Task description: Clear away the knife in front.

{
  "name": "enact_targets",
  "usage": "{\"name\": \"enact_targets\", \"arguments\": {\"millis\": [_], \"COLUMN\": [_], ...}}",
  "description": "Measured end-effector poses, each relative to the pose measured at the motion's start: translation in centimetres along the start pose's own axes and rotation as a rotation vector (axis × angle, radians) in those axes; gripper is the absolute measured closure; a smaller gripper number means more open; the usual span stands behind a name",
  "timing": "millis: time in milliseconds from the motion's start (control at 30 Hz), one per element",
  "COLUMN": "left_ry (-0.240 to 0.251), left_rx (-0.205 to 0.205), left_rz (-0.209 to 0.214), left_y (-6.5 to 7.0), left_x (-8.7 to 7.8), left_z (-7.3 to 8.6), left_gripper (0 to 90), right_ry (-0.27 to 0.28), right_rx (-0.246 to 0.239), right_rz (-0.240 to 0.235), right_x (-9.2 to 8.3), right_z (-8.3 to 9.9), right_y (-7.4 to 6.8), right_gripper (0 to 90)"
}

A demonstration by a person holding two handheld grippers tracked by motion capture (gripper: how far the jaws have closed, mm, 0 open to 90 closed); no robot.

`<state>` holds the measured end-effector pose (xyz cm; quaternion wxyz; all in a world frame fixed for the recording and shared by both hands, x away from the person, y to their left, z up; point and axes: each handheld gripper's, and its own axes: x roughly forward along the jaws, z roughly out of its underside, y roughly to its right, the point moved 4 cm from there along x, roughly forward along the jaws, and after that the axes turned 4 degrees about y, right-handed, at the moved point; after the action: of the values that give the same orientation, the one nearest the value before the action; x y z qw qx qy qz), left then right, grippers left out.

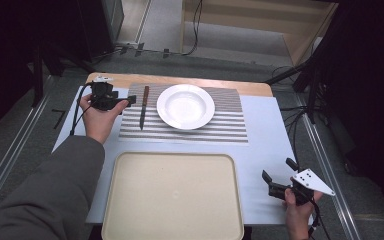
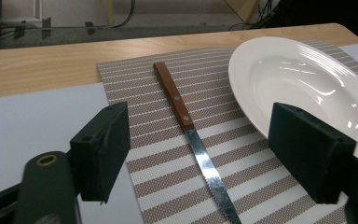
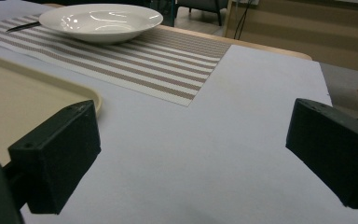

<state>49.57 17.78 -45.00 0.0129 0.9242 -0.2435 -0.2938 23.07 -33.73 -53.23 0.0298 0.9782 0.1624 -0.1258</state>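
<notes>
1. The knife (image 2: 186, 126), with a brown wooden handle and serrated steel blade, lies on the striped woven mat (image 1: 230, 125) near the table's (image 1: 270, 150) far left corner.
2. Left gripper (image 2: 200, 154): blocky black jaws apart, straddling the knife without touching it.
3. Right gripper (image 3: 191, 158): jaws wide apart over bare white sheet at the near right corner.
4. A round glossy plate (image 1: 185, 106) sits beside the knife.

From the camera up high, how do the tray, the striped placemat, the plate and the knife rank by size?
1. Tray, largest, though it lies nearest the camera.
2. Striped placemat, fairly close behind the tray.
3. Plate.
4. Knife, smallest: about as long as the plate is wide, but very thin.
</notes>
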Motion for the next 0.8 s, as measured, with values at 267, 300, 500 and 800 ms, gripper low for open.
{"name": "enact_targets", "arguments": {"millis": [267, 300, 500, 800], "left_ry": [-0.068, -0.081, -0.135, -0.206], "left_rx": [-0.028, -0.038, -0.053, -0.082], "left_rz": [-0.007, -0.009, -0.035, -0.058], "left_y": [-0.3, -0.4, -0.7, -0.7], "left_x": [2.6, 3.1, 5.6, 8.5], "left_z": [-0.4, -0.5, -0.5, -0.4], "left_gripper": [28.3, 28.3, 36.1, 48.0], "right_ry": [-0.006, -0.005, -0.006, -0.011], "right_rx": [-0.003, -0.005, -0.008, -0.012], "right_rz": [-0.006, -0.005, -0.01, -0.014], "right_x": [0.1, 0.1, 0.2, 0.4], "right_z": [0.0, 0.0, 0.0, 0.0], "right_y": [-0.1, -0.1, -0.1, -0.1], "right_gripper": [1.7, 1.6, 1.6, 1.6]}}
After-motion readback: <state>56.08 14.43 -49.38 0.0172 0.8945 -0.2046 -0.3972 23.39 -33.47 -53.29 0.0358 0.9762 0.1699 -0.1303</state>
